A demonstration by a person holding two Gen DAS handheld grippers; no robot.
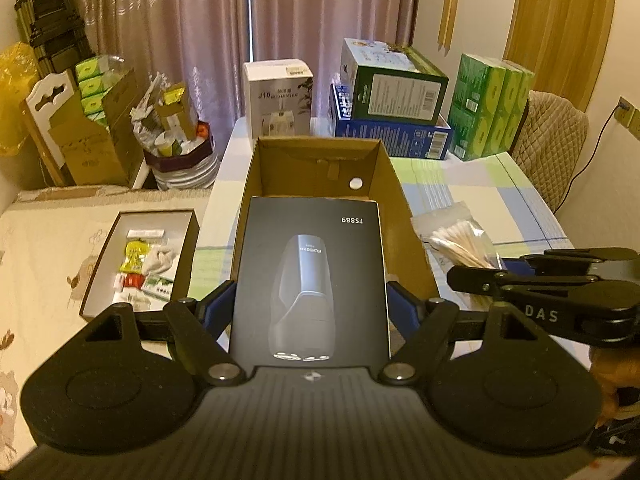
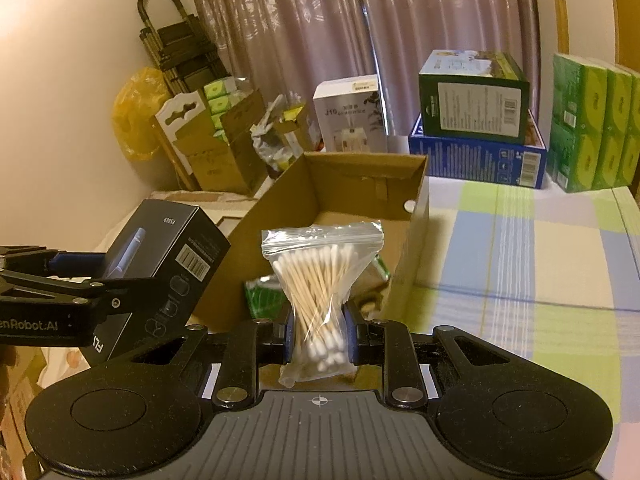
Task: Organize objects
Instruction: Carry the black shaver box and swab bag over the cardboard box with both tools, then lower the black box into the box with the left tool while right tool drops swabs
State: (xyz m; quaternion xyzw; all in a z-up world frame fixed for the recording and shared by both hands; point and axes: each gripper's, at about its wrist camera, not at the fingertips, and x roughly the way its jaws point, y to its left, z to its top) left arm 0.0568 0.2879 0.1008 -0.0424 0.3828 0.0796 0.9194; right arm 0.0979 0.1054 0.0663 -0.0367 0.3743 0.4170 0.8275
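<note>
Gripping: the left gripper (image 1: 310, 308) has its blue pads pressed on both side edges of a black box (image 1: 310, 280), so its jaws are closed on it.
Black box: held tilted at the centre of the left view, its far edge overlapping the near rim of the carton (image 1: 404, 196); in the right view it shows at middle left (image 2: 160, 264), raised clear of the table.
Right gripper: its jaws (image 2: 318, 336) pinch the lower part of a swab bag (image 2: 320, 288), which stands upright at the frame centre.
Swab bag: its zip edge rises in front of the carton's near opening; whether it touches the rim cannot be told. In the left view it sits at middle right (image 1: 460, 240), beside the carton's right wall.
Carton: open-topped brown cardboard (image 2: 360, 176), its far floor bare, a green packet (image 2: 262, 298) low at its near end.
Table: a checked cloth (image 2: 520, 248) lies open to the right of the carton, with bare room up to the far edge.
Far edge: a white box (image 1: 280, 96), a blue box (image 1: 392, 132) with a green box (image 1: 396, 88) stacked on it, and tissue packs (image 1: 488, 108) line the top of the frame.
Left side: a shallow tray (image 1: 100, 276) of small items lies on a cream surface at lower left, apart from the carton.
</note>
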